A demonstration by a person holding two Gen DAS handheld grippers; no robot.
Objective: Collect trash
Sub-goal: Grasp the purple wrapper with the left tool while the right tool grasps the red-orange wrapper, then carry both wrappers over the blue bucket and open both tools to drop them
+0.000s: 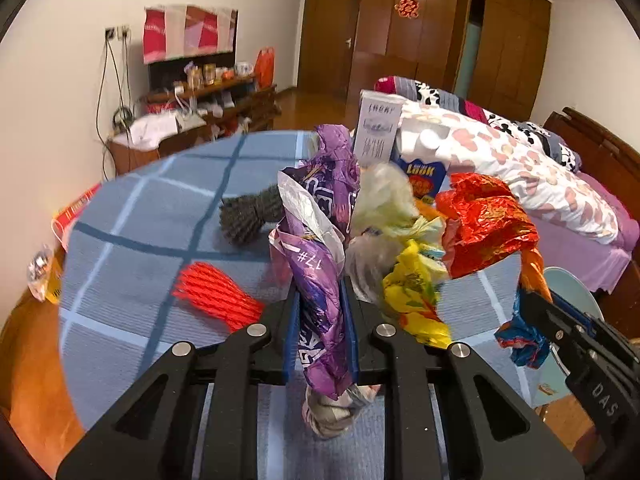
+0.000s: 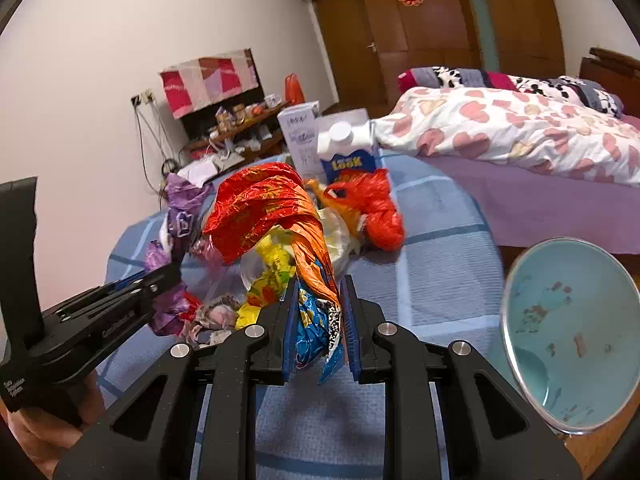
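1. Left wrist view: the left hand-held gripper (image 1: pixel 320 320) is pinching a purple wrapper (image 1: pixel 320 264) between its blue pads (image 1: pixel 291 332). The wrapper's long axis runs roughly along the fingers, its crumpled top pointing up and away from the camera and its twisted tail hanging out below the jaws. It sits above the round bench (image 1: pixel 132 216) with the blue checked cloth. Beside it is a loose pile of yellow wrappers (image 1: pixel 416 292), and a red-orange foil bag (image 1: pixel 484 220) reaches across to the right hand-held gripper (image 1: pixel 532 304) at the frame's edge. A red mesh sleeve (image 1: pixel 216 296) and a grey mesh bundle (image 1: pixel 248 216) lie on the cloth, apart from the pile.

2. Right wrist view: the right hand-held gripper (image 2: pixel 320 316) is pressed onto the foil bag's narrow blue-and-orange end (image 2: pixel 316 320). The bag's long axis rises from the jaws, and its wide red end flares up and to the left. A red plastic bag (image 2: pixel 372 208) and a milk carton (image 2: pixel 352 148) stand behind the pile. A pale blue bin lid (image 2: pixel 568 332) is just off the bench's right edge.

3. Judgement: both pieces look held. To do this step well, keep both grips firm, lift clear of the loose wrappers so none drags off, and carry towards the bin.
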